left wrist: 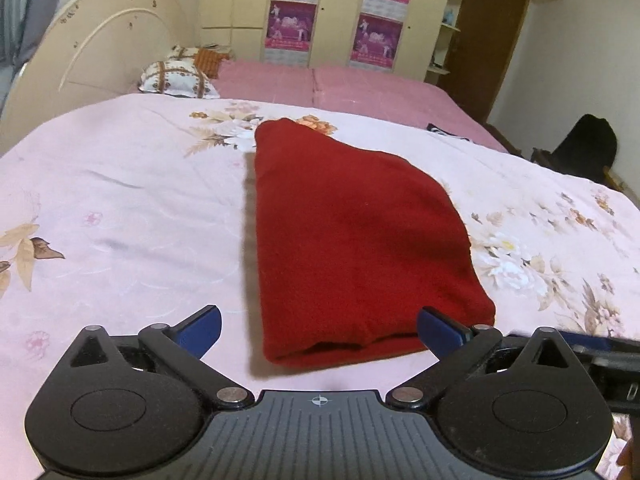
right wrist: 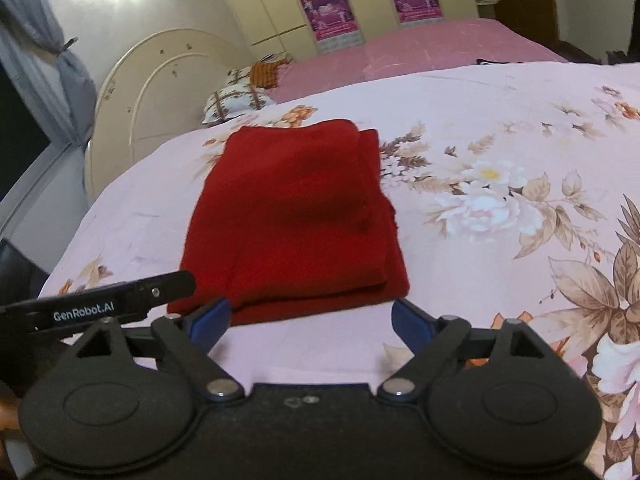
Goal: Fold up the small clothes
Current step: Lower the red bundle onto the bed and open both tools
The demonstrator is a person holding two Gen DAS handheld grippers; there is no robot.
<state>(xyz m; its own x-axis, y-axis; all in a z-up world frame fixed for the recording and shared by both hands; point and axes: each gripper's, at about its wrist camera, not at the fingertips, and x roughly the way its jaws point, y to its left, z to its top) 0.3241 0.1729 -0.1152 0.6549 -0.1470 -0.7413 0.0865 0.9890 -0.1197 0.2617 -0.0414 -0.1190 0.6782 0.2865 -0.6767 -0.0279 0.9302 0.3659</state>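
A dark red garment lies folded into a compact stack on the pink floral bedspread. In the right wrist view the red garment shows layered edges along its right side. My left gripper is open and empty, its blue fingertips on either side of the garment's near edge. My right gripper is open and empty, just in front of the garment's near edge. The left gripper's body shows at the left of the right wrist view.
A patterned pillow lies by the cream headboard. A pink sheet covers the far part of the bed. Wardrobes with purple posters stand behind. A dark chair stands at the right.
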